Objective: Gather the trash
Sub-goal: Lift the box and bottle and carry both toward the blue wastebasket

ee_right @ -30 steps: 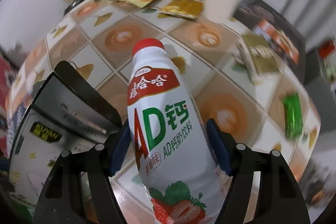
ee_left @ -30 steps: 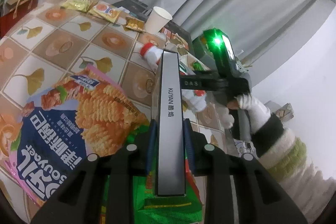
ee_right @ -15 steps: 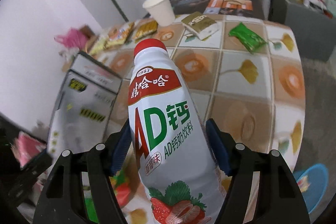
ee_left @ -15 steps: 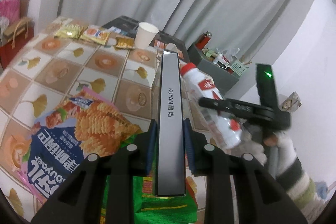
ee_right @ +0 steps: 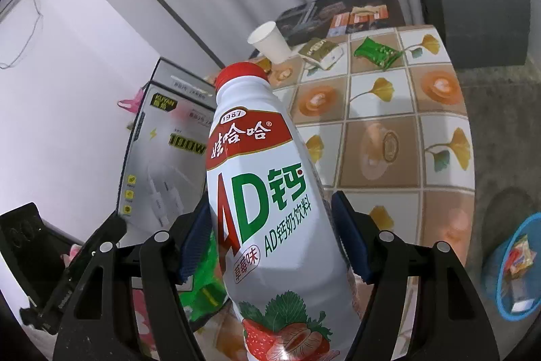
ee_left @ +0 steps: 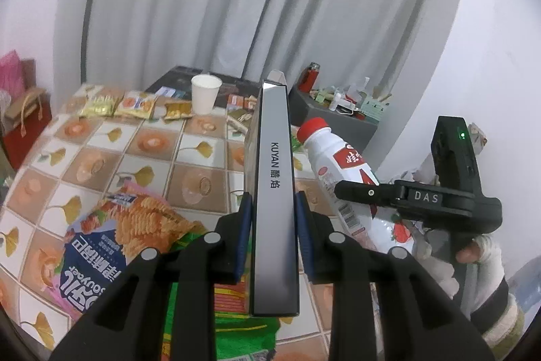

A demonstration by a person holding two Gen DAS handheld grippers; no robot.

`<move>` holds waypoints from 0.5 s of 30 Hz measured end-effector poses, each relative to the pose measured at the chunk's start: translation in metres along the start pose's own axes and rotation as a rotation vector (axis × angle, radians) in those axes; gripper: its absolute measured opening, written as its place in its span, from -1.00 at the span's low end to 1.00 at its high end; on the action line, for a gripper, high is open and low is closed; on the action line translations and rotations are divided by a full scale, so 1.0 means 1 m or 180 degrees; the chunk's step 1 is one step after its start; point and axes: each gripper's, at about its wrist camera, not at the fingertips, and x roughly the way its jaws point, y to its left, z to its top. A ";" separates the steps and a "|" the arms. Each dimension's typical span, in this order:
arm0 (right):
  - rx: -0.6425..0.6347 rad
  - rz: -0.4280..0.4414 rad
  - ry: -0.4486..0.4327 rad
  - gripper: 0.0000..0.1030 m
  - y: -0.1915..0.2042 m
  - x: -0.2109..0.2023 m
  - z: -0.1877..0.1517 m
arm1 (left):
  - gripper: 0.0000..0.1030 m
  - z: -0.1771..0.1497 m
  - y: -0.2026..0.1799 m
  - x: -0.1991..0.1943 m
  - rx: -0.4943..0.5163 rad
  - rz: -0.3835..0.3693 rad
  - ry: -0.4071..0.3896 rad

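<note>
Trash is what both hands carry at this moment: the left hand-held gripper [ee_left: 273,219] has its blue pads clamped on the narrow sides of a slim grey box [ee_left: 273,178] marked KUYAN, held edge-up above the counter [ee_left: 148,158], and the right hand-held gripper [ee_right: 274,235] is closed around the belly of a white drink bottle [ee_right: 267,192] with a red cap, tilted with its cap away from the camera. From the left one, the bottle sits off to its right, clear of the counter edge, with a gloved hand [ee_left: 473,256] under the black handle. Seen from the right hand-held gripper, a blue bin [ee_right: 514,269] stands on the floor low to its right, well apart from the bottle, with a few wrappers already lying in it, so I judge some collecting is done and these two pieces are on their way. Plenty is left: just below and left of the left hand-held gripper lie a big chip bag [ee_left: 111,239] and a green packet [ee_left: 236,327]; farther ahead of it stand a paper cup [ee_left: 204,93] and a row of small yellow snack packets [ee_left: 118,104]; ahead of the right one a green wrapper [ee_right: 377,51] and a small olive packet [ee_right: 319,51] rest on the tiled top. Neither held item is over the bin yet, as far as I can tell.
</note>
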 end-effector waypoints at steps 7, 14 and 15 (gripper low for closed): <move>0.0036 0.0118 -0.0137 0.27 0.002 -0.025 -0.014 | -0.52 -0.004 -0.025 -0.017 0.0168 -0.0011 -0.0094; 0.0055 0.0200 -0.0284 0.27 -0.002 -0.051 -0.031 | -0.52 -0.011 -0.050 -0.031 0.0314 -0.0026 -0.0167; 0.0062 0.0209 -0.0307 0.27 -0.003 -0.055 -0.034 | -0.52 -0.012 -0.053 -0.032 0.0329 -0.0038 -0.0170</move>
